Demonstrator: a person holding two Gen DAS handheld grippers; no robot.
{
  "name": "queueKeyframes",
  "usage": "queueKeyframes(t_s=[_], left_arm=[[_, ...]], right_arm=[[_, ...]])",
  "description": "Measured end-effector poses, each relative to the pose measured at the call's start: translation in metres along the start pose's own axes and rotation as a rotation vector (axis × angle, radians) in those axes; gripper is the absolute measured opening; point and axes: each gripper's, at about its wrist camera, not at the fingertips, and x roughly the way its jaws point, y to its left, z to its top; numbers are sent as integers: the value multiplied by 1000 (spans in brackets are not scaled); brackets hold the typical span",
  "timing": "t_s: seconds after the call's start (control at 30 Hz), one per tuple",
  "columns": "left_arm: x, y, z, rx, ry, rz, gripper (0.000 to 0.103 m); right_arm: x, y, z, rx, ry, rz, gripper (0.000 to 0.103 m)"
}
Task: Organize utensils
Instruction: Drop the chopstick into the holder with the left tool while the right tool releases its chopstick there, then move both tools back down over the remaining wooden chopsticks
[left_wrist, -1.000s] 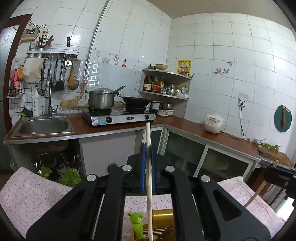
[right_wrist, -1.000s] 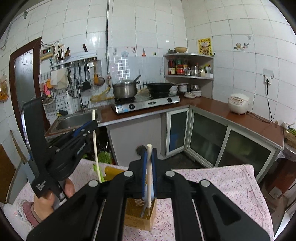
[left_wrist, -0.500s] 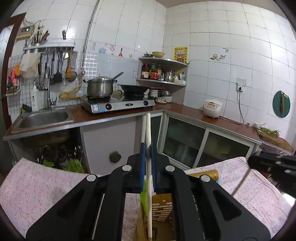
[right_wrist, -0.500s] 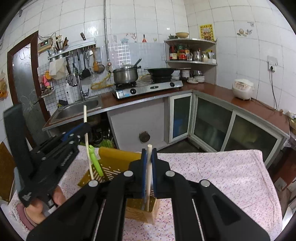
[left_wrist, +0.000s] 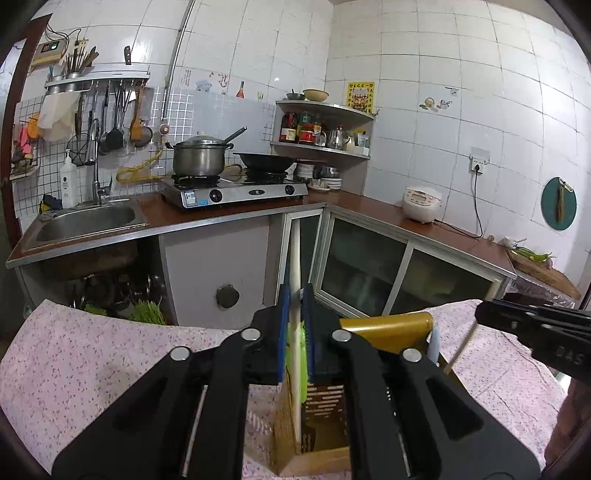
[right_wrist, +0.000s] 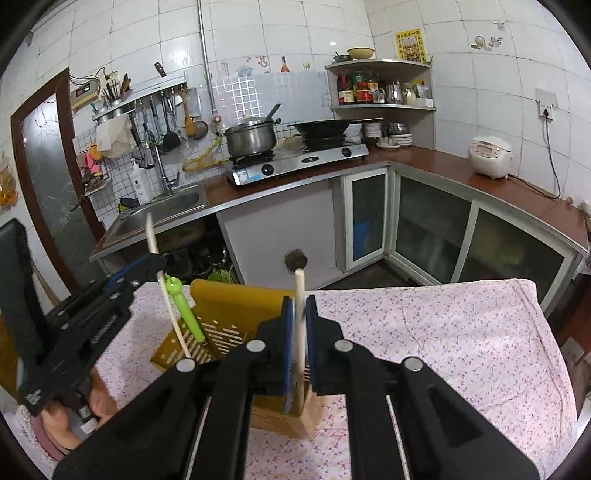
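Note:
A yellow and wooden utensil holder (right_wrist: 225, 325) stands on the floral tablecloth; it also shows in the left wrist view (left_wrist: 384, 328). A green utensil (right_wrist: 183, 306) stands in it. My left gripper (left_wrist: 295, 314) is shut on a pale chopstick (left_wrist: 294, 273), upright, with its lower end down inside the holder. From the right wrist view the left gripper (right_wrist: 147, 264) is at the holder's left side. My right gripper (right_wrist: 300, 314) is shut on another pale chopstick (right_wrist: 299, 291), held upright with its tip in the holder's near wooden section.
The table with the floral cloth (right_wrist: 443, 332) stretches right of the holder. Behind are a sink (left_wrist: 85, 221), a gas stove (left_wrist: 236, 192) with a pot and a wok, a corner shelf and a rice cooker (left_wrist: 421, 203) on the counter.
Both grippers have lowered toward the holder with their chopsticks. The left chopstick's end now reaches down into the holder; the right one sits lower over the near section.

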Motion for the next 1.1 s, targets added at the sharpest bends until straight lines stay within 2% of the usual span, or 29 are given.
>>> queueKeyframes(t_s=[0.1,0.17,0.2,0.23,0.33,0.37,0.43,0.5,0.63,0.73,0.83,0.97,1.07,1.1], left_arm=[[-15,-2,1,3,-9,-2,31],[-31,-1,1,1,-19,-5,41],[-40,1,2,-7,-17,-8,52],[-45,2,2,-13,-12,-11,65],[-65,11,-3,-22,30,23,82],[-70,13,-4,-23,45,30,84],[-78,19,-12,-30,100,57,97],[-81,26,-21,-45,154,64,98],[-81,38,-45,-62,275,109,98],[-75,42,-66,-68,387,122,98],[-72,45,-84,-85,466,123,98],[-62,53,-110,-113,605,178,97],[-60,61,-122,-129,649,208,85],[-59,62,-125,-126,665,212,74]], right_arm=[[-4,-6,0,34,8,6,11],[-10,-10,-2,52,12,-1,48],[-15,-11,-3,51,3,-18,55],[-19,-11,-5,47,-6,-29,58],[-27,-12,-12,13,16,-58,60],[-29,-14,-18,6,34,-80,66],[-29,-18,-29,-1,68,-110,73],[-26,-23,-40,-10,103,-128,78],[-17,-32,-68,-22,201,-186,80],[-11,-42,-91,4,290,-205,85],[-2,-47,-111,24,393,-221,90],[8,-55,-138,51,535,-227,90],[5,-59,-147,82,544,-210,90],[3,-60,-148,85,544,-214,89]])
